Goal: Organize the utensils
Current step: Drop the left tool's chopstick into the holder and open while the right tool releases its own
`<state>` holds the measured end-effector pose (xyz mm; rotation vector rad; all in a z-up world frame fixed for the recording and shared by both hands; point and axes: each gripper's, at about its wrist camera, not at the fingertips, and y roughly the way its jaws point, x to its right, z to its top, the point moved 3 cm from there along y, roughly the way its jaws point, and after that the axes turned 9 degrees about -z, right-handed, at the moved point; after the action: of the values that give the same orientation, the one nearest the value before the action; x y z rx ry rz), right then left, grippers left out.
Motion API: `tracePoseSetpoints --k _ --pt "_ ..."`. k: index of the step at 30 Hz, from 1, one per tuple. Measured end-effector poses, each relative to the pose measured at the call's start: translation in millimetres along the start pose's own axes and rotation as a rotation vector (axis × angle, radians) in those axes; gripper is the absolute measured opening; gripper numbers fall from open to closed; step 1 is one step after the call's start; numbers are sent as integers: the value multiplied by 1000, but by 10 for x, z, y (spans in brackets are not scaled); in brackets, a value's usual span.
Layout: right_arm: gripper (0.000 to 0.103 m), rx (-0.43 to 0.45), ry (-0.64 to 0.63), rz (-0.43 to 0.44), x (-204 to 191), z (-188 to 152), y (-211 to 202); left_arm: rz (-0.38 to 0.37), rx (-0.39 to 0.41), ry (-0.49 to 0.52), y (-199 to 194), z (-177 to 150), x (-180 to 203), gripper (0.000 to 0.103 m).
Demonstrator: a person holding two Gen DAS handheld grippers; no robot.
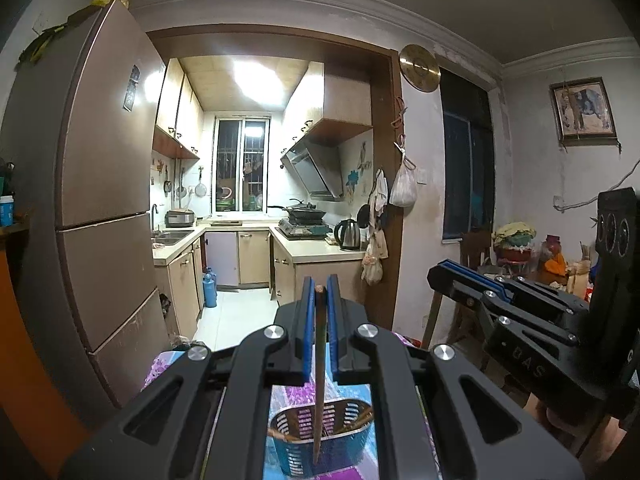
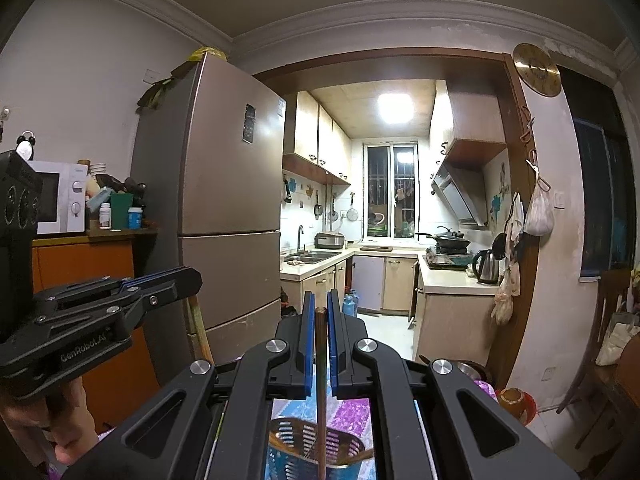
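My left gripper point(image 1: 319, 286) is shut on a brown chopstick point(image 1: 319, 368) that hangs straight down, its tip inside a blue slotted utensil basket point(image 1: 322, 440) below. My right gripper point(image 2: 319, 304) is shut on another brown chopstick point(image 2: 321, 392), also hanging down into the same blue basket point(image 2: 312, 446). The basket stands on a purple and blue patterned cloth point(image 2: 352, 412). The right gripper also shows at the right of the left wrist view point(image 1: 448, 270); the left gripper shows at the left of the right wrist view point(image 2: 188, 276). Both are held side by side above the basket.
A tall brown fridge point(image 2: 224, 208) stands to the left, with an orange cabinet point(image 2: 80, 276) and microwave point(image 2: 52, 196) beside it. The kitchen doorway point(image 1: 384, 200) is ahead. A wooden chair point(image 1: 476, 256) and cluttered table point(image 1: 540, 256) are at the right.
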<state>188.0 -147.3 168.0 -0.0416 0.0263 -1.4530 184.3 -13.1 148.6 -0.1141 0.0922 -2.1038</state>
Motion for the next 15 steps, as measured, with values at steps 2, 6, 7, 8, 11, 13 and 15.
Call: tracePoseSetpoints --k 2,6,7,8,11,13,15 --pt "7 -2 -1 1 -8 15 107 0 7 -9 45 14 -56 5" --pt "7 -7 -1 1 -4 24 300 4 17 -22 162 34 -155 5" --pt "7 -8 2 0 4 25 336 5 17 -26 192 33 -174 5" --pt "7 -9 7 -2 15 24 382 7 18 -27 212 31 -194 5" --pt "7 -11 13 -6 32 16 510 5 17 -32 296 26 -231 5" --pt "7 -14 11 -9 36 2 591 3 13 -32 348 2 -243 5" --pt "7 -20 10 -10 46 -33 675 5 5 -34 416 -46 -267 5"
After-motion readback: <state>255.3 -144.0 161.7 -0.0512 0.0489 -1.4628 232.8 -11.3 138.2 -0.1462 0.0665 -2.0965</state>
